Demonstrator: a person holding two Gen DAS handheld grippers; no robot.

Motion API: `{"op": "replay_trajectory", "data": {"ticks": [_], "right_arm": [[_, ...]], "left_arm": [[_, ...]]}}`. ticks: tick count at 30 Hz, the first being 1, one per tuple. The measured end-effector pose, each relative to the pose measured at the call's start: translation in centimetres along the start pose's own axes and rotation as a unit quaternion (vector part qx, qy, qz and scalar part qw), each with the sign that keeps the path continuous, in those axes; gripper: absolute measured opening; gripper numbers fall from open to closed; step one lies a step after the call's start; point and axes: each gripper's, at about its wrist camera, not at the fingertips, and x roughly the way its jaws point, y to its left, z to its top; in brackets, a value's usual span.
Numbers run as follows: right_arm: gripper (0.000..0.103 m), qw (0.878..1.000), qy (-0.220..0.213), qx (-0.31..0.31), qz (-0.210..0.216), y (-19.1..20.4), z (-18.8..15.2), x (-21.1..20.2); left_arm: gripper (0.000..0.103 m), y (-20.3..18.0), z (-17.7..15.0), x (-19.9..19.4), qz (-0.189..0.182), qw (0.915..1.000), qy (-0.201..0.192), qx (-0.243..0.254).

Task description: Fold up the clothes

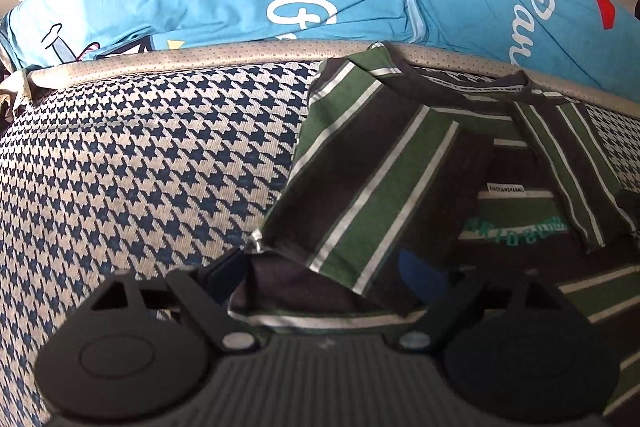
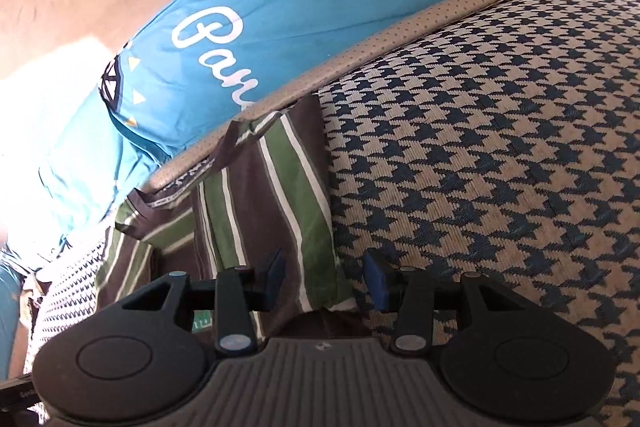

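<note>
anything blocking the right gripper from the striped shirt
Nothing visible does. The right gripper stands open directly over the near edge of the green, brown and white striped shirt, which lies bare on the navy and beige houndstooth mat.

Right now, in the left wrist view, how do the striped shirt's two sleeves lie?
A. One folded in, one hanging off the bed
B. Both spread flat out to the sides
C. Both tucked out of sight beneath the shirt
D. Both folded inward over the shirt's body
D: on the striped shirt, the left sleeve and the right sleeve both lie folded inward across its body, below the collar.
</note>
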Motion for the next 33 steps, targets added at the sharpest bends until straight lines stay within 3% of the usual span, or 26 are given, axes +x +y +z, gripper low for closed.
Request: {"op": "replay_trajectory", "data": {"ticks": [4, 10, 14, 29, 30, 32, 33], "right_arm": [[0.033, 1.0, -0.005, -0.004, 0.013, 0.0, 0.1, 0.5], [0.031, 0.999, -0.006, 0.011, 0.036, -0.2, 0.3, 1.2], [0.021, 0.999, -0.002, 0.012, 0.053, -0.2, 0.3, 1.2], [0.022, 0.999, -0.024, 0.002, 0.032, 0.3, -0.1, 1.8], [0.021, 0.999, -0.024, 0.0, 0.035, 0.4, -0.1, 1.9], [0.009, 0.999, -0.026, -0.01, 0.034, 0.8, -0.2, 2.0], [0.009, 0.999, -0.027, -0.013, 0.036, 1.0, -0.2, 1.9]], "left_arm": [[0.088, -0.1, -0.1, 0.0, 0.0, 1.0, 0.002, 0.004], [0.088, -0.1, -0.1, 0.0, -0.003, 1.0, 0.003, 0.006], [0.088, -0.1, 0.0, 0.0, -0.003, 1.0, 0.004, 0.006], [0.088, 0.1, 0.0, 0.0, -0.003, 0.9999, 0.009, 0.005], [0.088, 0.1, 0.0, 0.0, -0.003, 0.9999, 0.009, 0.005], [0.088, 0.2, 0.0, 0.0, -0.002, 0.9999, 0.009, 0.004], [0.088, 0.2, 0.0, 0.0, -0.002, 1.0, 0.009, 0.004]]}}
